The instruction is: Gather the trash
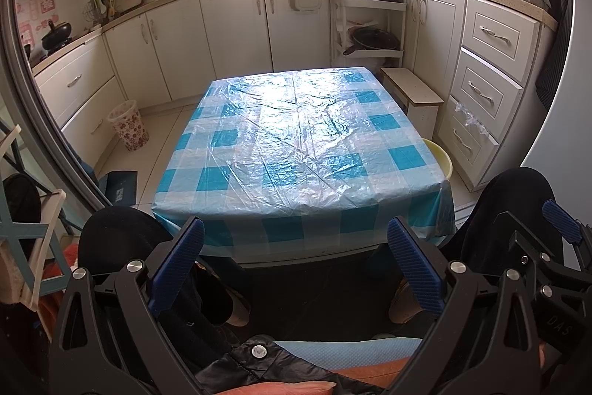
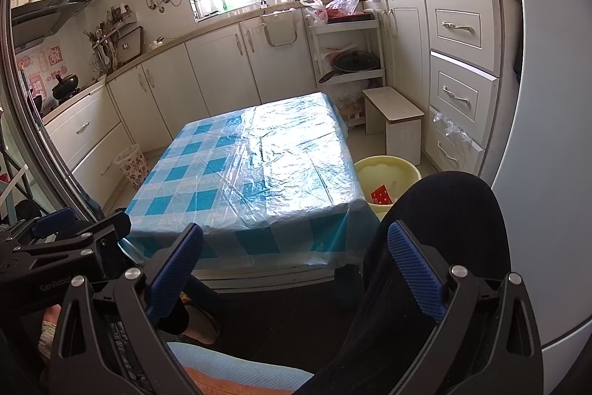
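Facing the checked surface, left gripper and right gripper hang with jaws wide apart, empty; yellow basin just beside the surface.

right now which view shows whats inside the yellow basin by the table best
The right wrist view: the yellow basin shows its open top, with a red item inside. The left wrist view catches only a sliver of its rim behind the table corner, with the inside hidden.
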### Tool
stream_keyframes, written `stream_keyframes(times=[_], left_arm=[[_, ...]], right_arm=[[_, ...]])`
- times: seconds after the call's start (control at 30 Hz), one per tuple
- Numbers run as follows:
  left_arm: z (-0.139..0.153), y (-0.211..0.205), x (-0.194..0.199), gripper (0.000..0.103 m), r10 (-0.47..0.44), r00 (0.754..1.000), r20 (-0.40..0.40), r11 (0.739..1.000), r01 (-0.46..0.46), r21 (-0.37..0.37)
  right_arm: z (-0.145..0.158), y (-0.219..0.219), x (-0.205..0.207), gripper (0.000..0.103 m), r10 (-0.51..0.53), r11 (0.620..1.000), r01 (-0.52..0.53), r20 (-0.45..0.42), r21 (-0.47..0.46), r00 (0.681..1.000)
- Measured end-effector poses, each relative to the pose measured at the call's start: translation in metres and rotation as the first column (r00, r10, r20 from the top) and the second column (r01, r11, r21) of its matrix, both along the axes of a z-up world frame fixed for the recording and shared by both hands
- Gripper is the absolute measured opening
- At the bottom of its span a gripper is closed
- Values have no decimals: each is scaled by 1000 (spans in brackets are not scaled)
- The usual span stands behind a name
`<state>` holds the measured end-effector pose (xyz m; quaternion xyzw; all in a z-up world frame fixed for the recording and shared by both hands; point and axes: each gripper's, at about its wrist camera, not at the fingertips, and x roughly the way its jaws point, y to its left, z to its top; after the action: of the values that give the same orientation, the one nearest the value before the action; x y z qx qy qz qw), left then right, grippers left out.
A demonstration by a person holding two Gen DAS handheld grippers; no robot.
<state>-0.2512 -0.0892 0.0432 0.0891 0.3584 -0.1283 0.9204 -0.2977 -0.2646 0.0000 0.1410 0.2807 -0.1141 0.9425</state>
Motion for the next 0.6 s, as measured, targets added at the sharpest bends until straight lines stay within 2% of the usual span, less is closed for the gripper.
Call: stream_keyframes(times=[0.6], left_arm=[[0,4,-1,95,9,1000,-4,1000,-9,4]], right_arm=[[-8,5,-4,96,6,1000,-6,-13,8,1000]])
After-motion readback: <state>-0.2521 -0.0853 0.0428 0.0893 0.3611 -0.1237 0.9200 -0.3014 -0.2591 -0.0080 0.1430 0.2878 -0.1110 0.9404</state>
